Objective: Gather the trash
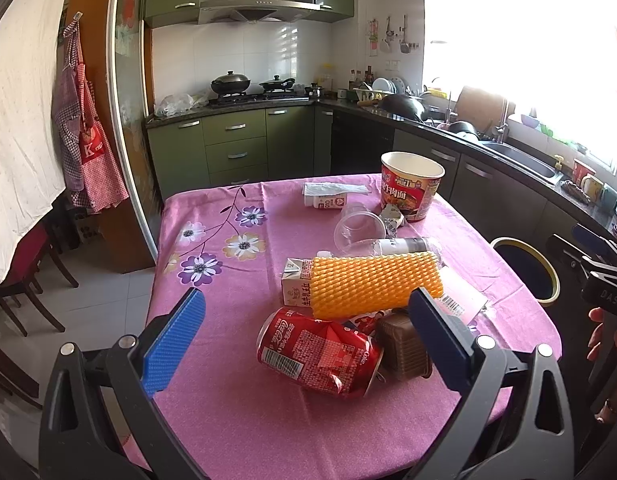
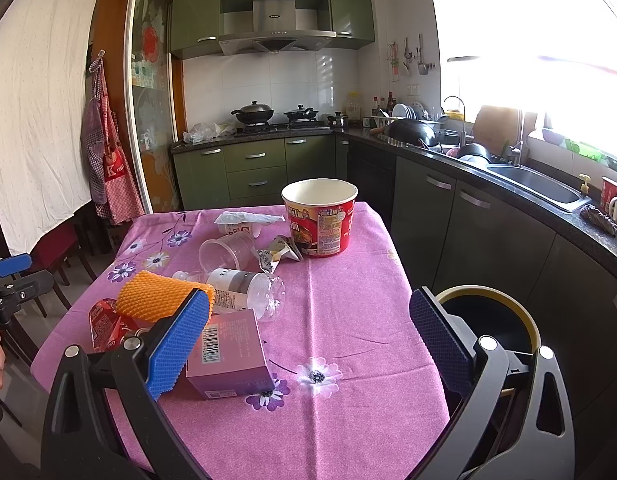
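Left gripper [image 1: 306, 322] jaws apart | right gripper [image 2: 308, 330] jaws apart | brown tub [image 1: 402, 346] half-hidden behind crushed can [image 1: 318, 350]

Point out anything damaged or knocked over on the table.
The red cola can is crushed and lying on its side. The clear plastic cup and clear bottle also lie tipped over. The noodle bowl stands upright.

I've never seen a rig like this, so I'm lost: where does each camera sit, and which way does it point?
Left wrist: rides the left tongs, open, facing the crushed cola can across the table; blue pads, and the person's other hand at the right edge.
Right wrist: rides the right tongs, open, facing the pink box and bin.
Shared: noodle cup, orange foam net, kitchen.
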Tool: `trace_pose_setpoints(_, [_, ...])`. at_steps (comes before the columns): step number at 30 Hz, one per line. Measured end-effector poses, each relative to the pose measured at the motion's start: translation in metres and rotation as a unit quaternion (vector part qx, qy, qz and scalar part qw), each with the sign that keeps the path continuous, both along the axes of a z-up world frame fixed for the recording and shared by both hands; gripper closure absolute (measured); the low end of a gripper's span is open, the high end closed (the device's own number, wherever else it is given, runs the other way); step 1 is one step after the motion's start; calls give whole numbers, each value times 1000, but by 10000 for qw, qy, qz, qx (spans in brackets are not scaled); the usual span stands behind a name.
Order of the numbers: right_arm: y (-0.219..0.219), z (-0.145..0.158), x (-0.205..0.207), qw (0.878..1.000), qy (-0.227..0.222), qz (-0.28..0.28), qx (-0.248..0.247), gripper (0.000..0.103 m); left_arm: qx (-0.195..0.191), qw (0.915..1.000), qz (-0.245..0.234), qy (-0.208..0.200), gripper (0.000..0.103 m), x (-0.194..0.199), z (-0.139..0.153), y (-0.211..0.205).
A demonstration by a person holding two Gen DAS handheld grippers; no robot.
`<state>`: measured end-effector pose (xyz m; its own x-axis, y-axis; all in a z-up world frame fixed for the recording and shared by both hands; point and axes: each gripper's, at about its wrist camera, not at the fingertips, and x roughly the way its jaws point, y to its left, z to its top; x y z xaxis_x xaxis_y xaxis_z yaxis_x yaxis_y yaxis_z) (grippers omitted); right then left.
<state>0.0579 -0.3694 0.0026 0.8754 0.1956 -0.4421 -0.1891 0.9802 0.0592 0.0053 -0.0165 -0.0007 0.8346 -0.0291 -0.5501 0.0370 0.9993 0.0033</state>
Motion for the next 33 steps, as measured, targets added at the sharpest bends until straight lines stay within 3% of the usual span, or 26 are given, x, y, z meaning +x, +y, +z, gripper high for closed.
trace_pose_setpoints(33, [-1,-5,8,9999,110,-5,-4,4,-32,9999,-26,108,6,9,-7,0])
